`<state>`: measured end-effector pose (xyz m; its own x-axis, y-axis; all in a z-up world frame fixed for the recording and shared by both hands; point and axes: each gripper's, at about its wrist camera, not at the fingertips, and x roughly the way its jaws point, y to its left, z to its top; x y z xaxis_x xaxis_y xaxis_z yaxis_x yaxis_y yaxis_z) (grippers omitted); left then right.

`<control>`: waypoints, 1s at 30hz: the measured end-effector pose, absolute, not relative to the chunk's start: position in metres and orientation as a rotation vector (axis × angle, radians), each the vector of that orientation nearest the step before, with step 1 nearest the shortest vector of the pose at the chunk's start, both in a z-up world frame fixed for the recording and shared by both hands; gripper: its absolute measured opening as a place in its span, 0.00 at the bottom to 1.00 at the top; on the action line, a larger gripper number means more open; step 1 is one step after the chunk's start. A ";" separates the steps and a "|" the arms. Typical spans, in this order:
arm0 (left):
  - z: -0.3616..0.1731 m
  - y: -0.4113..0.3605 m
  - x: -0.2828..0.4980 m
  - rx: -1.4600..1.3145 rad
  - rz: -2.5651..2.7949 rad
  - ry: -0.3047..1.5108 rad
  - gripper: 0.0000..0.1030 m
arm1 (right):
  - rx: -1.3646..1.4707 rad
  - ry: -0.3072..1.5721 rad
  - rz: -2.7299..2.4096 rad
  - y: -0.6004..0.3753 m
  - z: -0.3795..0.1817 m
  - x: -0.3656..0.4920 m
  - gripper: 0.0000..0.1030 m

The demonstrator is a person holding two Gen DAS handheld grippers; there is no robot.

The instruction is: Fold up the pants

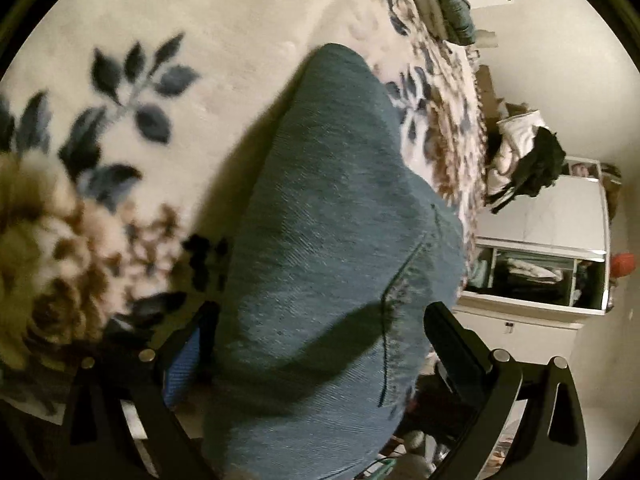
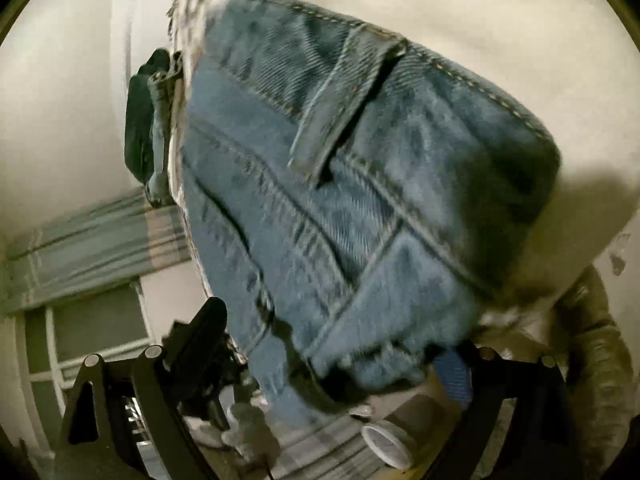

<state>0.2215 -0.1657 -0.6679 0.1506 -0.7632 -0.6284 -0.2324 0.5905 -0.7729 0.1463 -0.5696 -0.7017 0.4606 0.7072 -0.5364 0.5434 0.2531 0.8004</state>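
Note:
The pants are blue denim jeans. In the left wrist view a jeans leg (image 1: pixel 332 216) runs up between my left gripper's (image 1: pixel 320 320) fingers and lies over the floral blanket. The fingers stand wide apart with the cloth between them; I cannot tell whether they pinch it. In the right wrist view the jeans' waistband end (image 2: pixel 352 184), with a belt loop and seams, fills the space between my right gripper's (image 2: pixel 332 344) fingers. Those fingers also stand wide on either side of the thick fold, and the grip itself is hidden.
A cream blanket with blue and brown flowers (image 1: pixel 120 128) covers the bed. A white cabinet (image 1: pixel 540 248) with clothes piled on it stands to the right. A striped curtain (image 2: pixel 92 236) and a window show at left. A cylindrical container (image 2: pixel 404 428) lies below.

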 end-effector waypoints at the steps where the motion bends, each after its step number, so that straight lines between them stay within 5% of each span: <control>1: -0.668 -0.167 0.221 -0.912 -0.475 1.410 1.00 | 1.400 1.192 0.167 -0.569 -0.703 0.151 0.94; 9: -0.681 -0.178 0.225 -0.886 -0.501 1.430 1.00 | 1.329 1.192 0.198 -0.559 -0.699 0.173 0.93; 11: -0.676 -0.181 0.225 -0.855 -0.500 1.426 0.97 | 1.285 1.199 0.170 -0.552 -0.693 0.179 0.81; 12: -0.672 -0.183 0.225 -0.840 -0.503 1.416 0.79 | 1.256 1.204 0.150 -0.552 -0.690 0.177 0.62; 13: -0.666 -0.185 0.224 -0.809 -0.502 1.401 0.71 | 1.256 1.199 0.140 -0.553 -0.688 0.175 0.55; 15: -0.654 -0.185 0.221 -0.793 -0.501 1.367 0.47 | 1.238 1.189 0.123 -0.552 -0.680 0.177 0.49; 18: -0.640 -0.179 0.217 -0.815 -0.497 1.333 0.30 | 1.190 1.184 0.116 -0.548 -0.658 0.182 0.41; 30: -0.521 -0.176 0.237 -0.799 -0.445 1.231 0.28 | 1.106 1.134 0.226 -0.540 -0.534 0.217 0.35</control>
<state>0.2366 -0.1758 -0.5207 0.2984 -0.6926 -0.6567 -0.1124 0.6578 -0.7448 0.2175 -0.5400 -0.5339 0.4628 0.6453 -0.6077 0.3629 0.4876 0.7941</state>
